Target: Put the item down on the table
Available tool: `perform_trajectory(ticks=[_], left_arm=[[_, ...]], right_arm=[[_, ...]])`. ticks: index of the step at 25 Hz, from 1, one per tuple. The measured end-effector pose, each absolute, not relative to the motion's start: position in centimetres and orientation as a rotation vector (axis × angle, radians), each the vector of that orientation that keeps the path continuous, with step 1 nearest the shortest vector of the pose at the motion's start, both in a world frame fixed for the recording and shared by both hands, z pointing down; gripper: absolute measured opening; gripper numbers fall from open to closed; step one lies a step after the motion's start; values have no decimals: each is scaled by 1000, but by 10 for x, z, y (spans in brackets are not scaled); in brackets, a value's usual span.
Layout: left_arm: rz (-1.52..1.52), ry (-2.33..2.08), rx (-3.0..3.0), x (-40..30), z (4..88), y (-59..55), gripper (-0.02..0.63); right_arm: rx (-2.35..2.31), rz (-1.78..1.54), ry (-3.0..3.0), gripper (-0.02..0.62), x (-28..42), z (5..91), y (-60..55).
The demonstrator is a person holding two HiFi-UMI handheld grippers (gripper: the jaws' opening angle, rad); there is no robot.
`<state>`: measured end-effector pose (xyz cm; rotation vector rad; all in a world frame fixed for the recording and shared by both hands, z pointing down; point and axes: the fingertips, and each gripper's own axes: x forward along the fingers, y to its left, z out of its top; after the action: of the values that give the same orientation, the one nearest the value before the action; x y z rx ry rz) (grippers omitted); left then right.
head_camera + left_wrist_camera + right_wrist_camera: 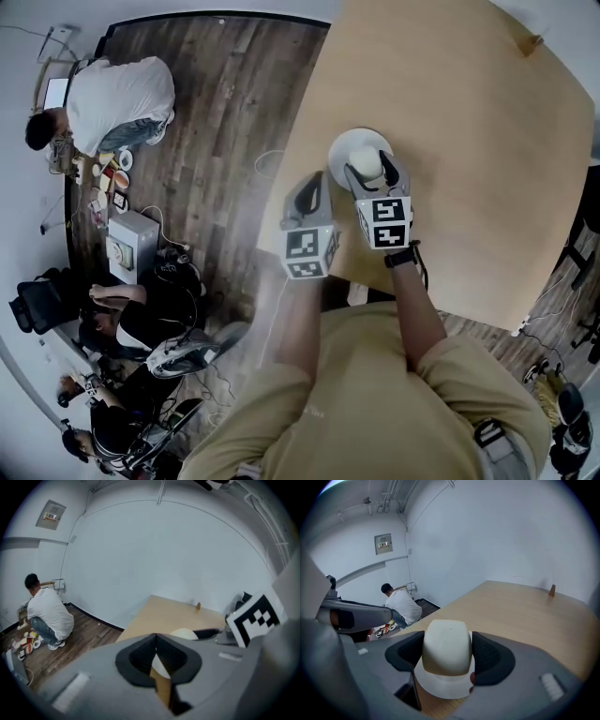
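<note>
A cream, rounded block [446,646] sits between the black pads of my right gripper [447,651], which is shut on it. Directly under it lies a white plate [440,688] on the light wooden table [450,112]; whether the block touches the plate cannot be told. In the head view the block [367,166] and right gripper [377,172] are over the plate [345,148] near the table's left edge. My left gripper [312,187] hovers beside the plate at that edge, shut and holding nothing; in its own view the left gripper [157,641] has its pads together.
A small brown object [532,41] stands at the table's far corner. Left of the table is a dark wood floor, where a person in a white shirt [112,98] crouches by scattered items. More people and cables [141,356] are at lower left.
</note>
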<state>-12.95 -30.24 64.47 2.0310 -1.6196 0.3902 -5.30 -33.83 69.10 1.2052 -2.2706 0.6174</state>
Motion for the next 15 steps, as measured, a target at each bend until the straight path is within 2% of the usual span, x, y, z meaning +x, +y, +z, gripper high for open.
perform_trajectory(ticks=[15], left_arm=[[424, -1608, 1951, -146, 678, -291, 3]], right_arm=[[1161, 591, -2152, 324, -69, 738, -343]])
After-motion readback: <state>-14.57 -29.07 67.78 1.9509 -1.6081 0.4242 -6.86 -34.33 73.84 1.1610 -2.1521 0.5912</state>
